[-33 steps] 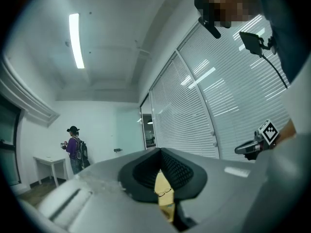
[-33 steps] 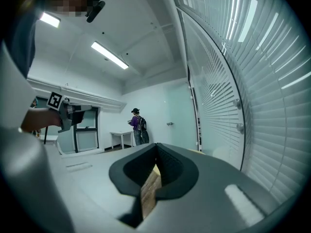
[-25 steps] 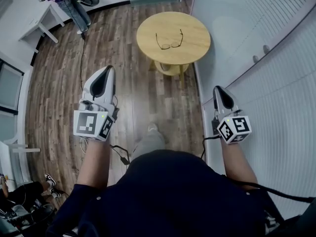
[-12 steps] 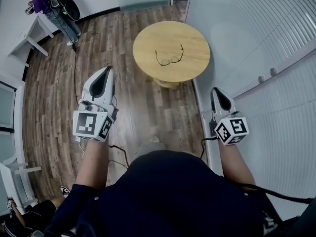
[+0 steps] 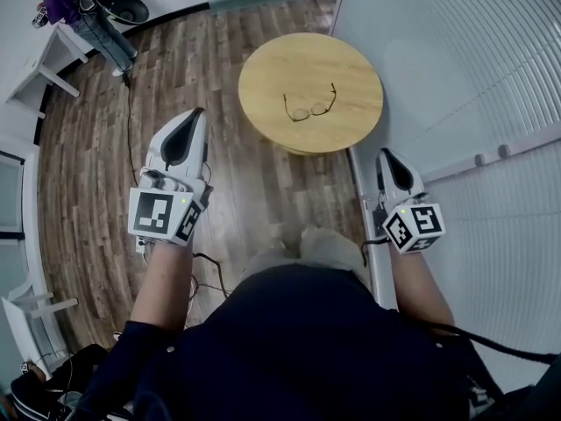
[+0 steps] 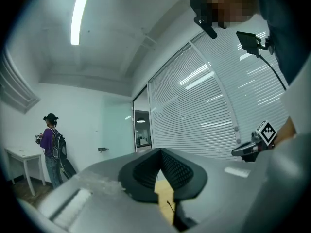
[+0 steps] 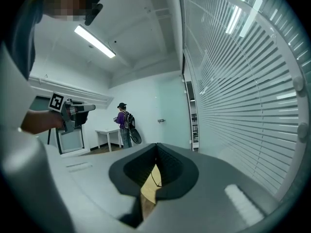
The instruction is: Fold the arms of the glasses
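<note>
A pair of dark-framed glasses (image 5: 310, 106) lies on a round wooden table (image 5: 263, 77) ahead of me, both arms spread open and pointing away. My left gripper (image 5: 193, 117) hangs in the air above the wood floor, short of the table and to its left, jaws together with nothing between them. My right gripper (image 5: 387, 156) is held by the blinds wall, short of the table's right side, also shut and empty. In each gripper view only a sliver of the table (image 6: 164, 193) (image 7: 148, 188) shows past the closed pads.
A wall of white blinds (image 5: 473, 77) runs close along my right. A person (image 5: 74, 7) with a backpack stands by a white desk (image 5: 35, 60) at the far left. A cable (image 5: 131, 103) trails over the floor, and a white chair (image 5: 26, 296) stands at lower left.
The table with the glasses has drawn a little nearer in the head view as I step forward. Both grippers keep the same shut pose.
</note>
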`<state>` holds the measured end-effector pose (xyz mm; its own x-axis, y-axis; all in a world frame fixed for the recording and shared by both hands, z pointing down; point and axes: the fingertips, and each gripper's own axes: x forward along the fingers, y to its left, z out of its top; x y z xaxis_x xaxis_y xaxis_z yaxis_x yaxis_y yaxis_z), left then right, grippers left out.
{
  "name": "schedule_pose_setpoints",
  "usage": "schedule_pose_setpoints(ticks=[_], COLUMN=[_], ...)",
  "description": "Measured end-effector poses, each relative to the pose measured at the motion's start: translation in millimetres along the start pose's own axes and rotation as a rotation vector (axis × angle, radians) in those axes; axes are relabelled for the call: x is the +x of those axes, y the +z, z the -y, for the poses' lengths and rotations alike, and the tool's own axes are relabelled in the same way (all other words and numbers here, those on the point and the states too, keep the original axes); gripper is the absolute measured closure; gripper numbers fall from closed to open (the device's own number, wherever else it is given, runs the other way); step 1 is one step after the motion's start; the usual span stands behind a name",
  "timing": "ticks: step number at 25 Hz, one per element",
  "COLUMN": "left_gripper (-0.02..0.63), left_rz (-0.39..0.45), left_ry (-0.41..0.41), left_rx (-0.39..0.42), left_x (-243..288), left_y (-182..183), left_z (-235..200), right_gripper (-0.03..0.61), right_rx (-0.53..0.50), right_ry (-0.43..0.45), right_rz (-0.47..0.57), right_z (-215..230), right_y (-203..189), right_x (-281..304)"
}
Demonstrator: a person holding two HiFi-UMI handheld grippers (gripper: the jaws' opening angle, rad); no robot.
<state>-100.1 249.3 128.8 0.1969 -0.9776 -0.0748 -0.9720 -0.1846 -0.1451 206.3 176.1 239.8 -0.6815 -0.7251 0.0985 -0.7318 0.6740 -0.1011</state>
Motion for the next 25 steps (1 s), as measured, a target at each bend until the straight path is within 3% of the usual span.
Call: schedule_pose_setpoints(ticks=[6,18,25], left_gripper=[0.611,0.611,0.611], left_rz=[-0.023,-0.020,-0.025], left_ry=[0.010,0.137,0.129], left_rx=[-0.007,0.008,0.025], left_x=[31.0,107.4,172.9], left_y=[-18.9,-17.2,-20.3], left_z=[-7.5,-55.3,-60.7], right_gripper=[0.572,0.572,0.572], right_rx=[-0.009,-0.030,-0.049], right_ry=[0.030,0.119,0.176], right_rz=[0.003,-0.033,-0.055], right_z=[20.9,73.2,96.7], right_y=[2.1,9.9,11.9], right_x=[47.8,158.6,213.6])
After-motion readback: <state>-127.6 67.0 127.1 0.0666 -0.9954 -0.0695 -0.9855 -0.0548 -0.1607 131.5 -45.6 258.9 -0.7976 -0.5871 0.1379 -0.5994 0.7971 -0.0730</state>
